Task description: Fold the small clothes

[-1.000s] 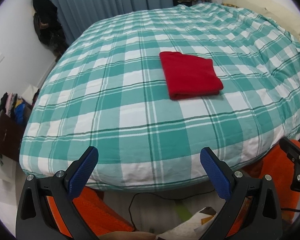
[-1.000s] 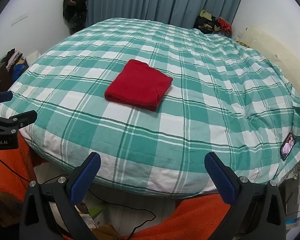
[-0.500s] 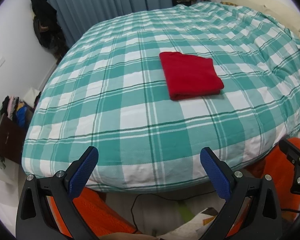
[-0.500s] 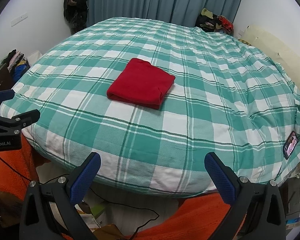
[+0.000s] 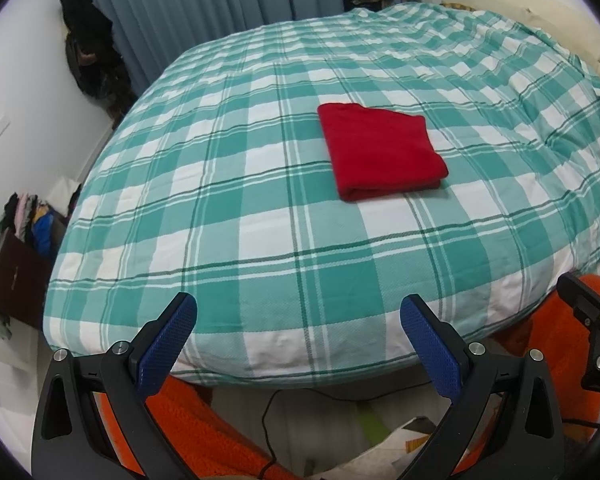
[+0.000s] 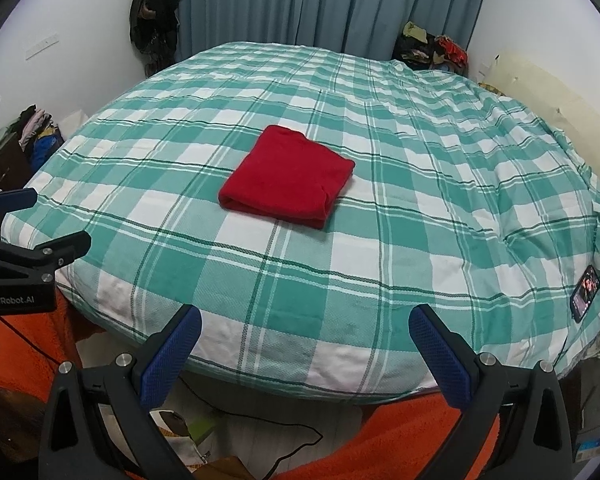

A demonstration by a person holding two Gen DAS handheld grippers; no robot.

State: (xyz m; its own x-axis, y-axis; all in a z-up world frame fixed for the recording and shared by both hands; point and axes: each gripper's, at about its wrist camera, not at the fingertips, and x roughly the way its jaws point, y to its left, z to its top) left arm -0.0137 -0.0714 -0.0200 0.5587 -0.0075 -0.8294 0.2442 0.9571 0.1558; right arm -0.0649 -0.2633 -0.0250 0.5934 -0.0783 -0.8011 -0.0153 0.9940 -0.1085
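Observation:
A red garment point(image 5: 380, 152) point(image 6: 288, 176) lies folded into a neat rectangle near the middle of the bed, on the green and white checked cover point(image 5: 260, 240) point(image 6: 420, 200). My left gripper point(image 5: 298, 320) is open and empty, held back over the bed's near edge, well short of the garment. My right gripper point(image 6: 304, 330) is likewise open and empty at the near edge. In the right wrist view the left gripper point(image 6: 40, 220) shows at the left side. Part of the right gripper's frame point(image 5: 592, 320) shows at the right edge of the left wrist view.
A phone point(image 6: 585, 288) lies on the cover at the bed's right edge. Orange fabric point(image 6: 420, 440) and a black cable point(image 6: 284, 426) are on the floor below the bed. Piles of clothes point(image 5: 32, 216) point(image 6: 432, 46) sit beside the wall and in the far corner. Blue curtains point(image 6: 320, 0) hang behind.
Both wrist views have shifted slightly, with the bed and garment drifting a little lower in frame. The garment lies as before and both grippers stay open.

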